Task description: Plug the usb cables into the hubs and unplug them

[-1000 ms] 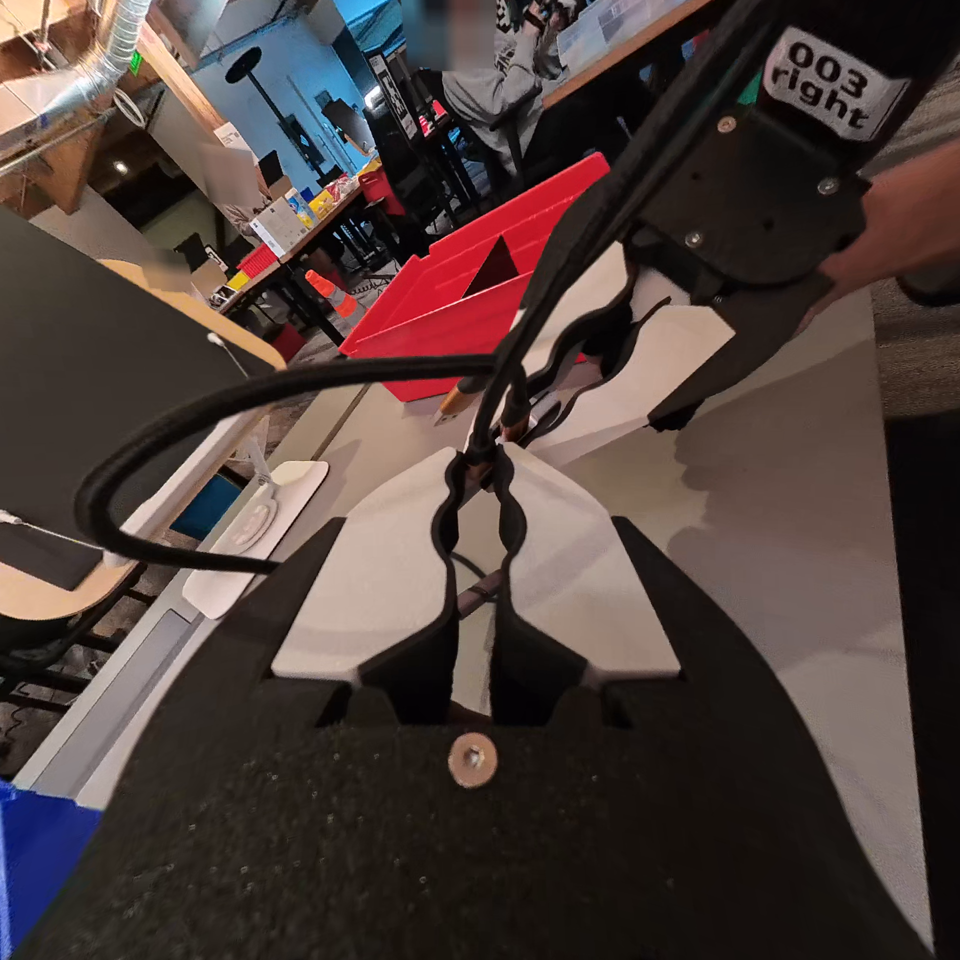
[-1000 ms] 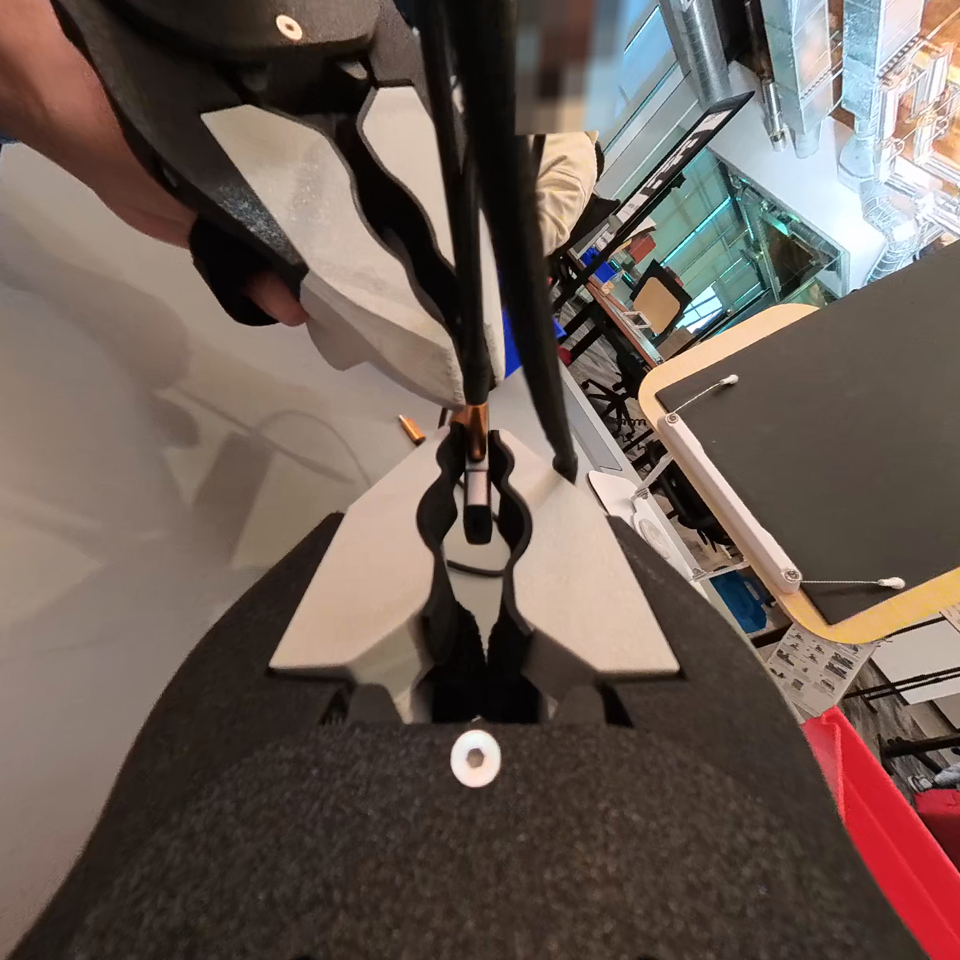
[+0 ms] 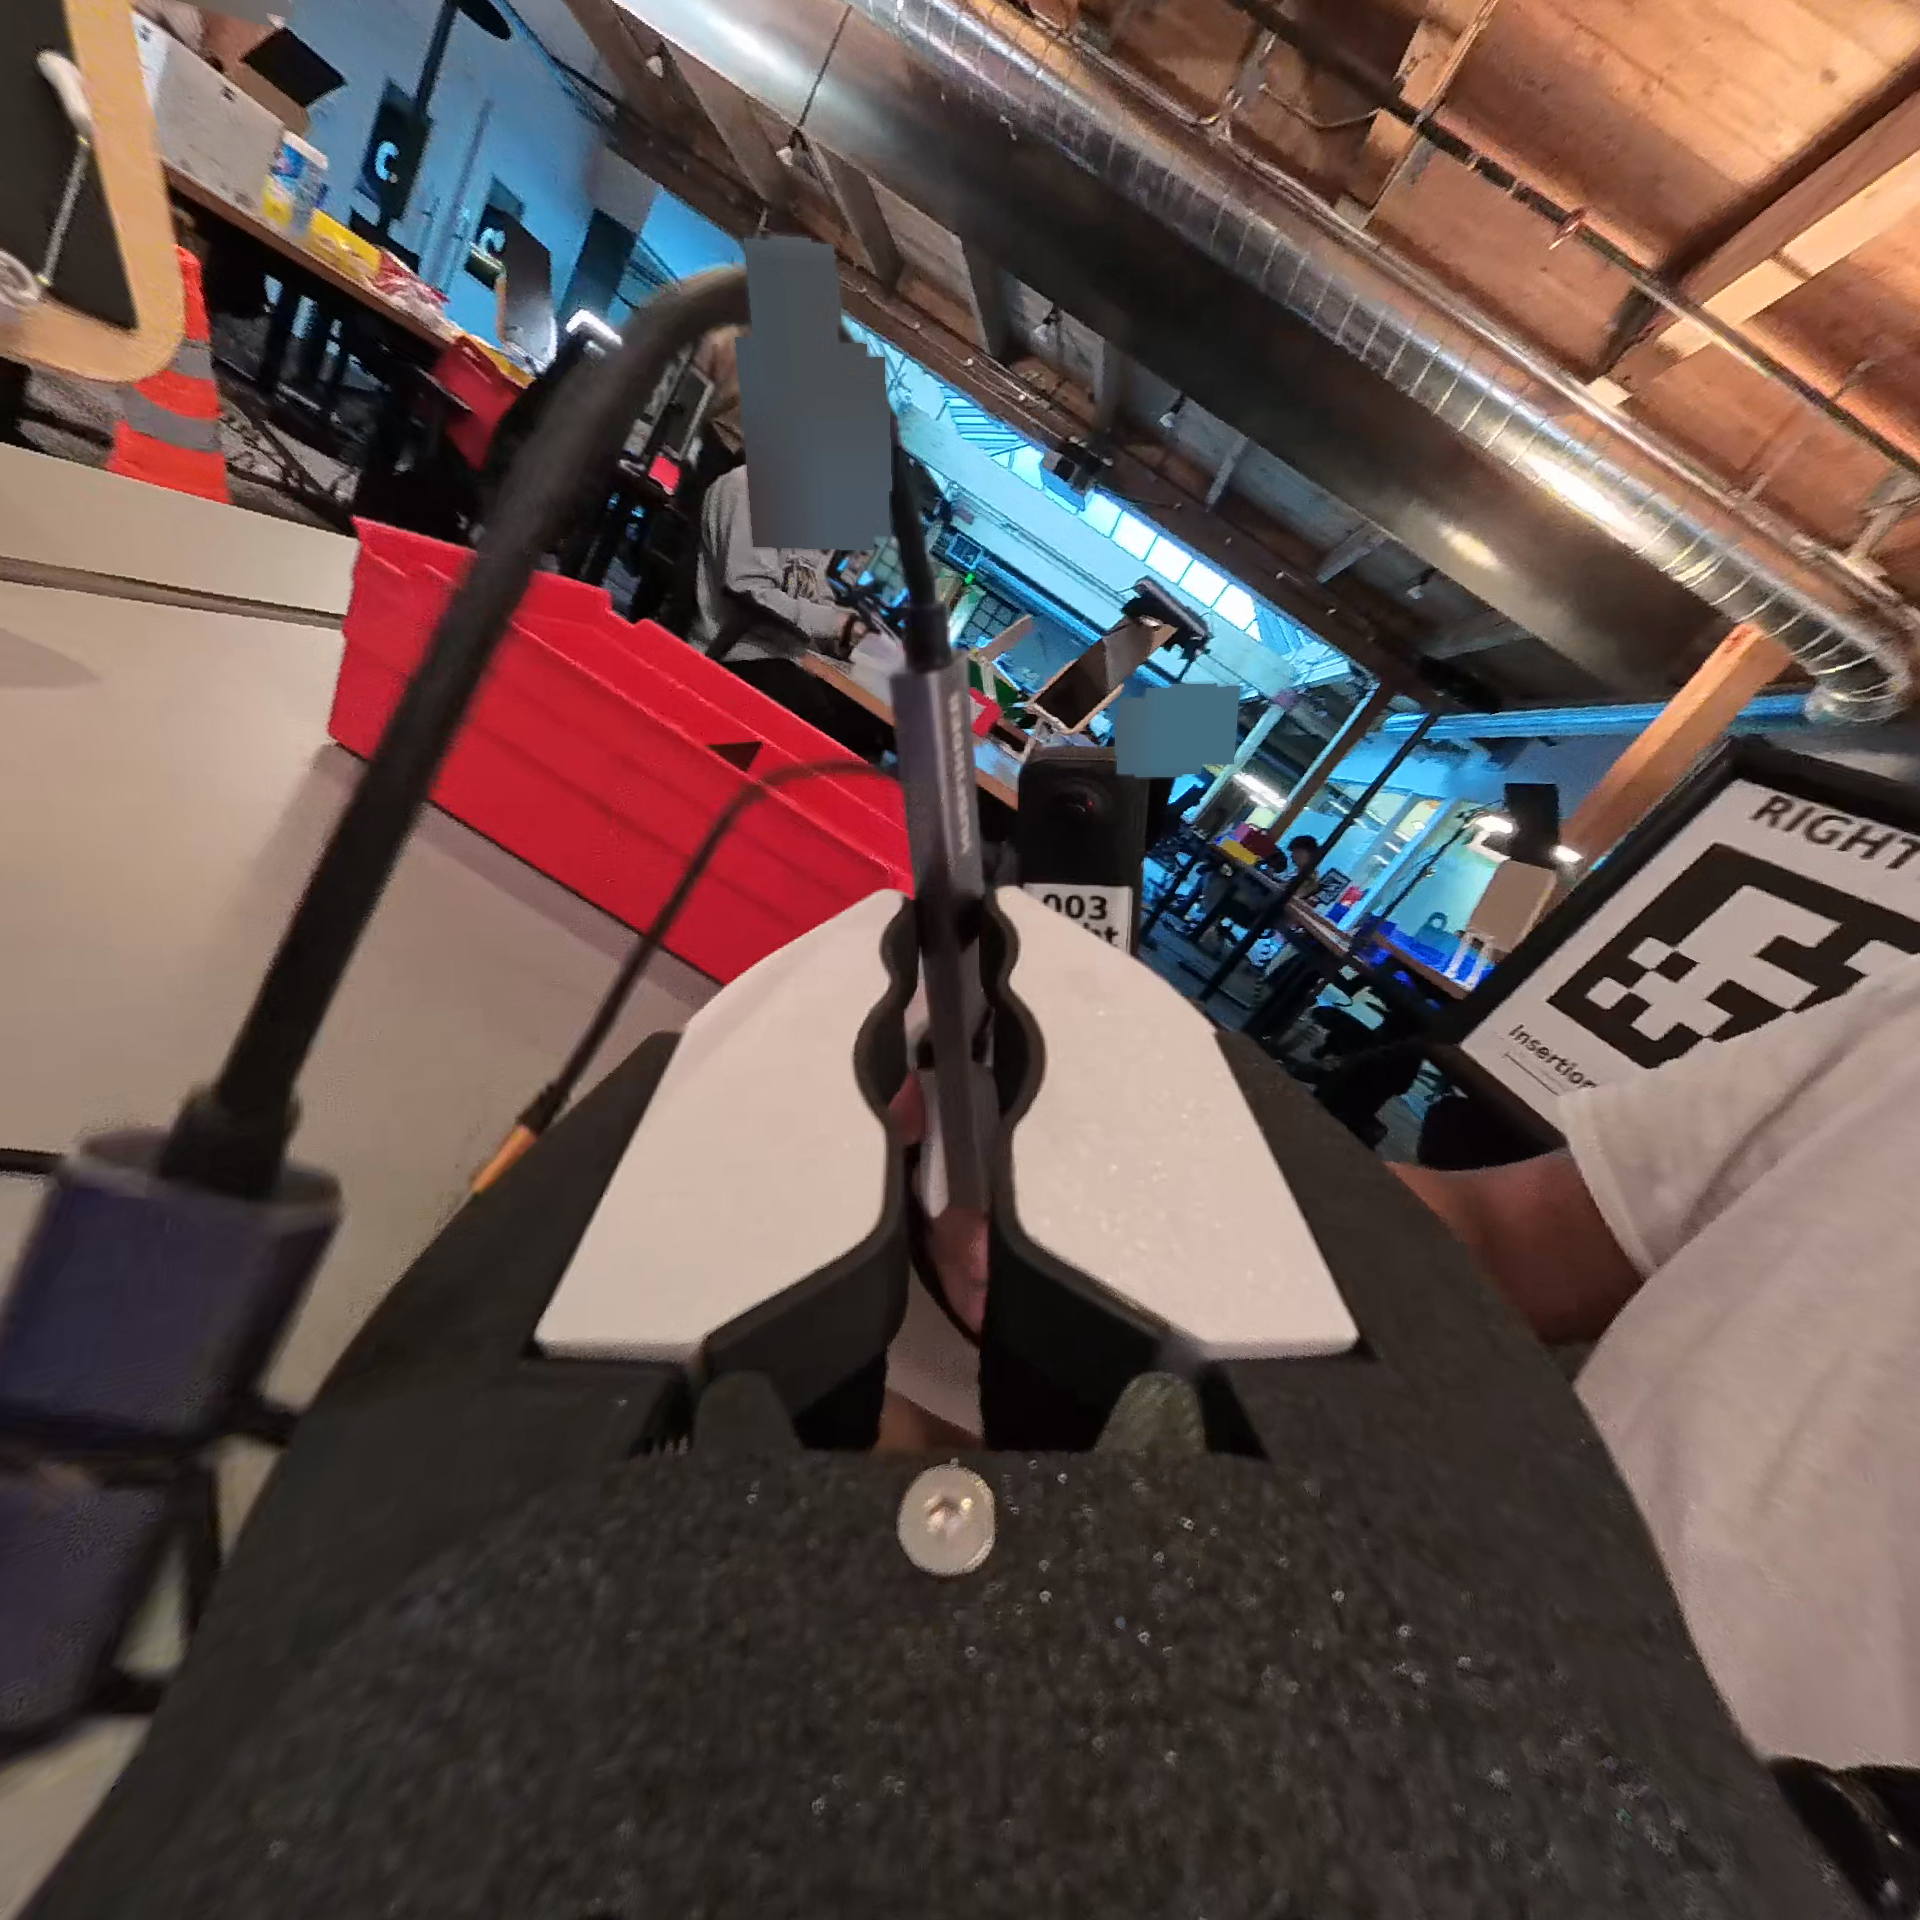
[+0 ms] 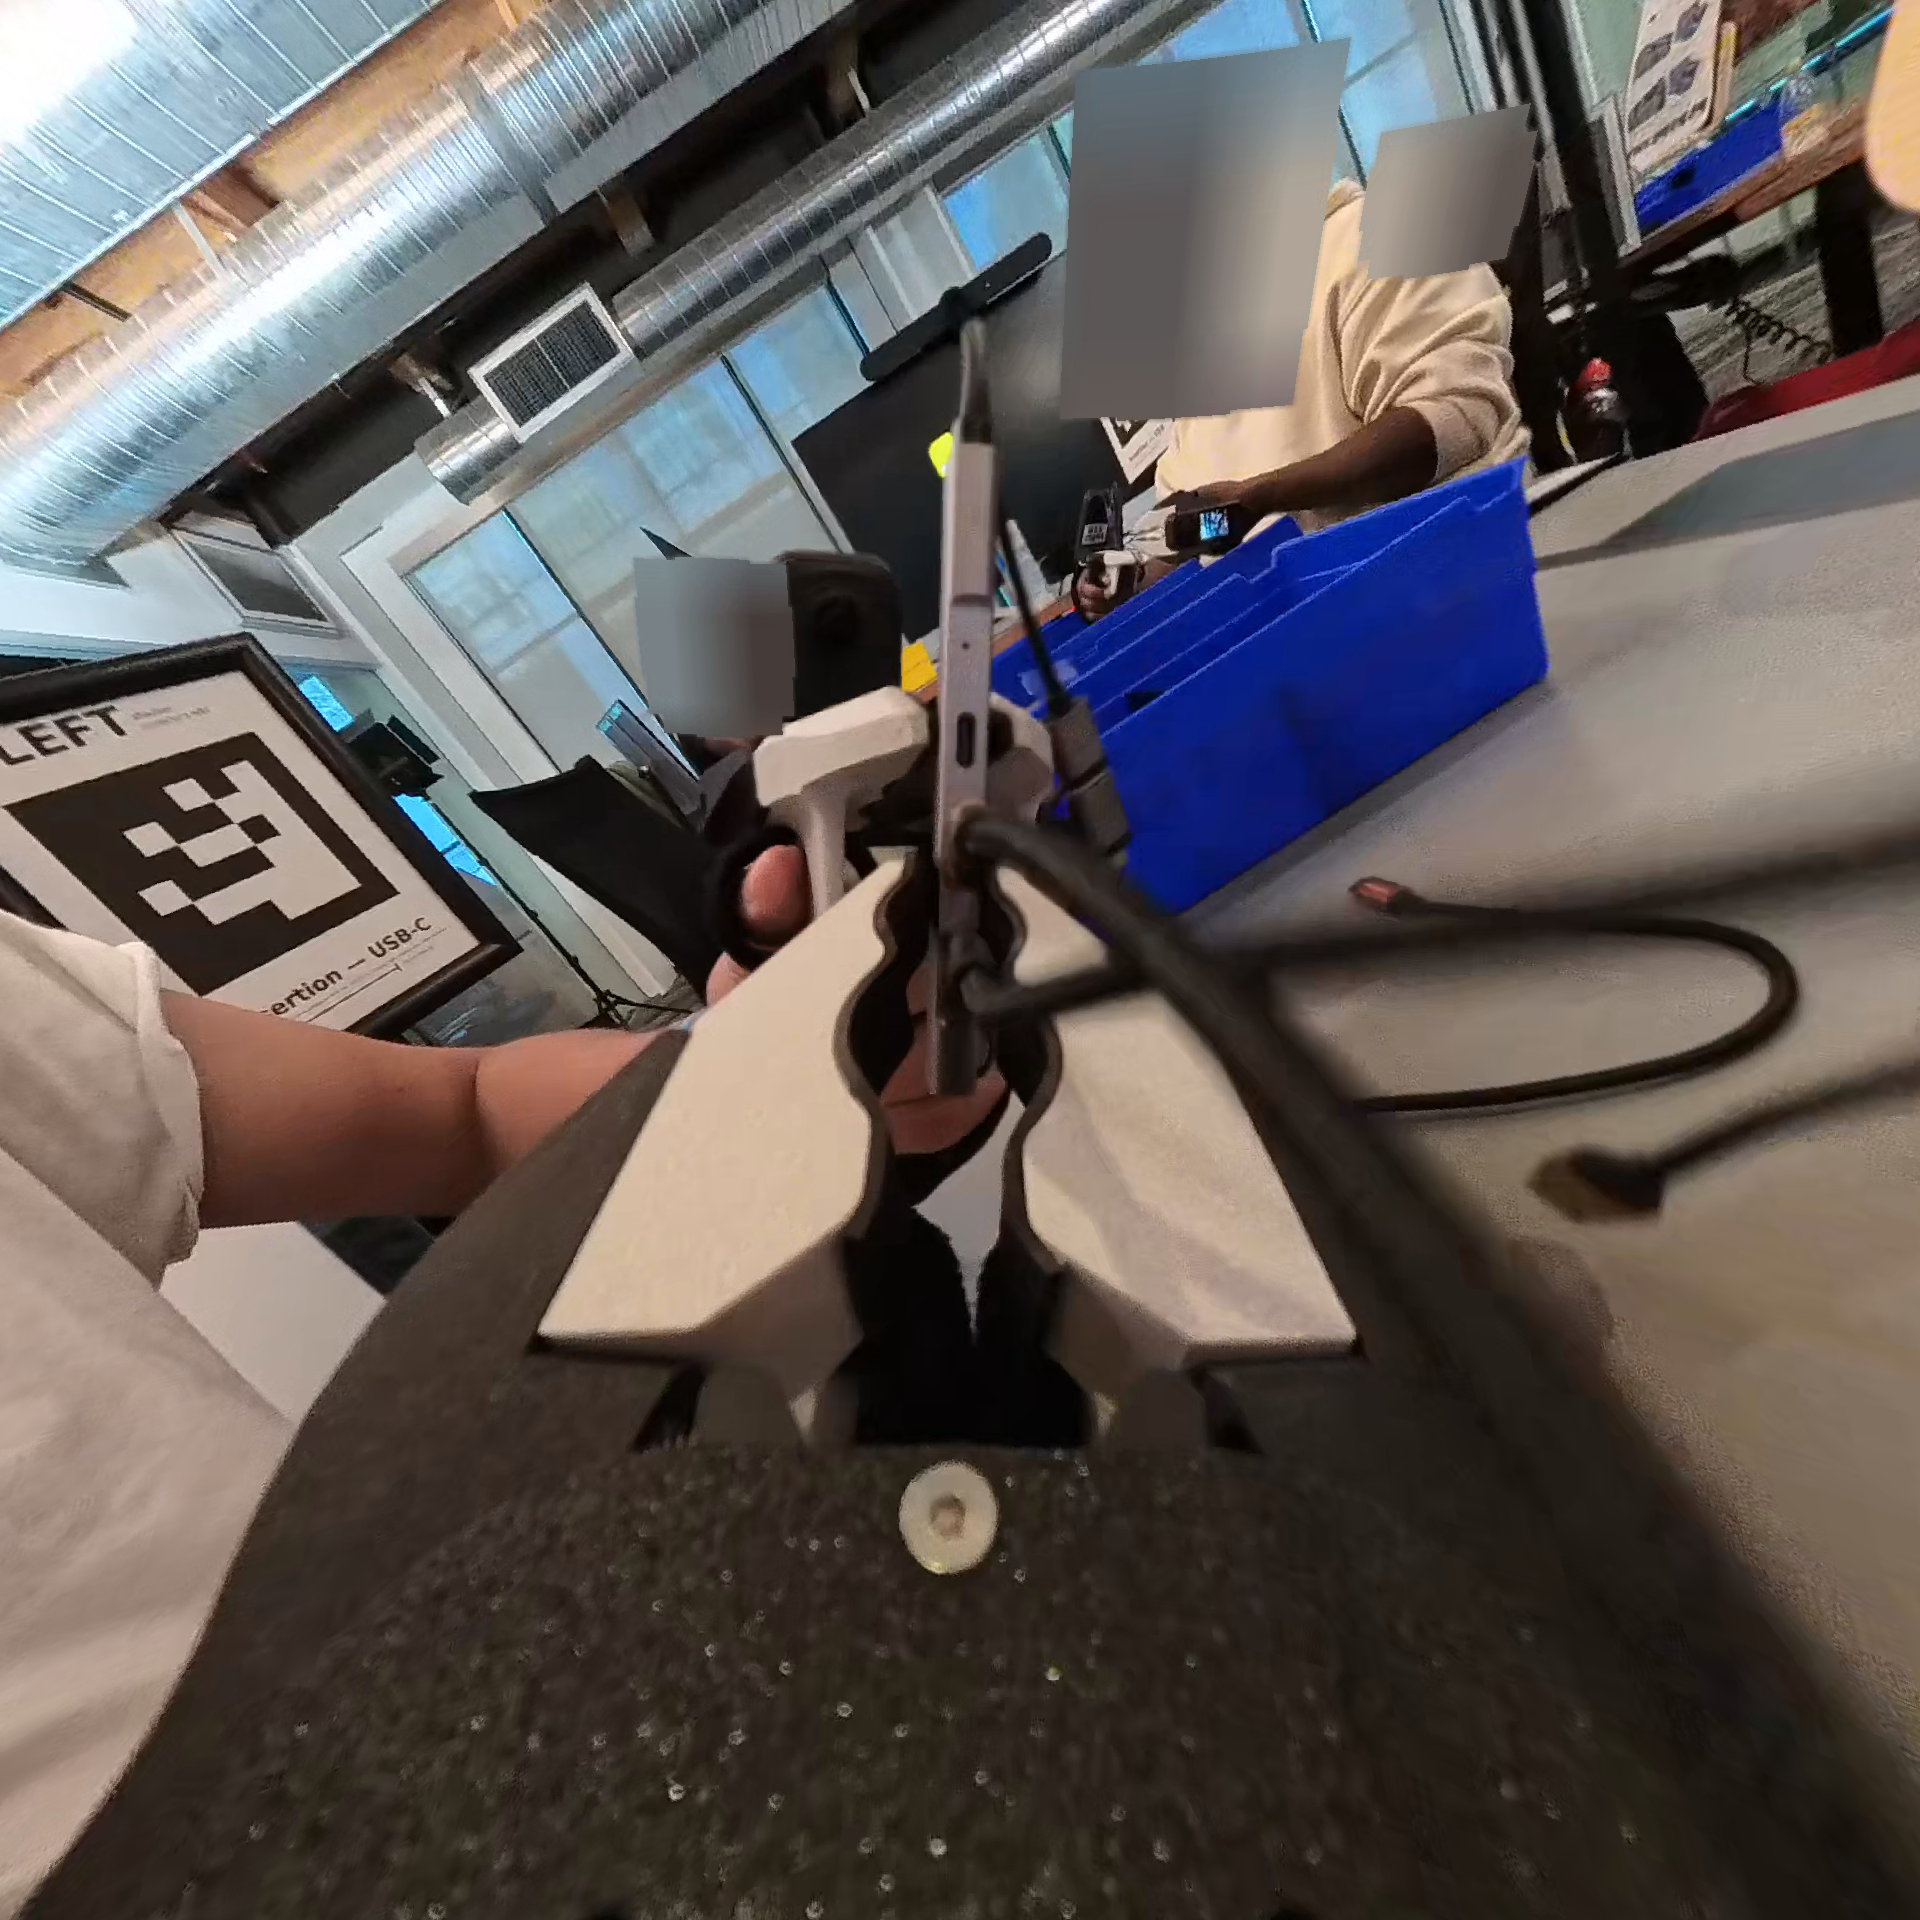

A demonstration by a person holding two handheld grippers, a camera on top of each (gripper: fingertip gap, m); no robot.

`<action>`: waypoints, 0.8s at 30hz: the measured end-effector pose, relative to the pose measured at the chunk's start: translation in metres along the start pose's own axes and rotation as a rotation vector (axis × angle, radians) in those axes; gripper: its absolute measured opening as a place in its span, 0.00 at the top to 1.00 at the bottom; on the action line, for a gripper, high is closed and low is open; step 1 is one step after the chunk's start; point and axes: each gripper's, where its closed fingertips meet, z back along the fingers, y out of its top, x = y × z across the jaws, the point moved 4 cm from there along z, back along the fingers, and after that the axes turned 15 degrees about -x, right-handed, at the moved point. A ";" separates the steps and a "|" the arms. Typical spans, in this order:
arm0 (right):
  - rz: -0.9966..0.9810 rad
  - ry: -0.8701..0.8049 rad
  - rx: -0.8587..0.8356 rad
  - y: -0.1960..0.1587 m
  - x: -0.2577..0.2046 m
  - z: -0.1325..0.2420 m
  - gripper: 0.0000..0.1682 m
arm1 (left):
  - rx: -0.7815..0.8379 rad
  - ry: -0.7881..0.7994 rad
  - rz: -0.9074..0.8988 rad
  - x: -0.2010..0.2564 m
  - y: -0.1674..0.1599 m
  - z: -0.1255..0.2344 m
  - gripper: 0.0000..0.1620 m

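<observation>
A slim grey hub (image 3: 940, 831) stands upright with a black cable coming out of its top end. My left gripper (image 3: 948, 925) is shut on its lower part. My right gripper (image 4: 954, 883) is shut on the same hub (image 4: 961, 675) from the opposite side. Two black cables (image 4: 1091, 894) are plugged into the hub's edge at my right fingertips, below an empty port. The left gripper's white fingers (image 4: 852, 748) show just behind the hub. A thick black cable (image 3: 416, 727) arcs left to a blurred dark plug (image 3: 156, 1247).
A red bin (image 3: 623, 727) sits on the grey table (image 3: 156, 831), and a blue bin (image 4: 1299, 675) at the other side. Loose black cables (image 4: 1662, 987) with connector ends (image 4: 1590, 1184) lie on the table. Framed marker signs (image 3: 1714, 935) (image 4: 229, 831) stand nearby. People sit at the tables behind. Only a small space, under 4 cm, lies between the two pairs of fingers.
Both grippers have swung up from pointing down at the table to near level. They now hold the hub upright between them.
</observation>
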 end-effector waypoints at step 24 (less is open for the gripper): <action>0.446 -0.114 -0.389 -0.005 -0.026 0.043 0.82 | -0.345 -0.045 -0.340 -0.033 -0.021 -0.008 0.95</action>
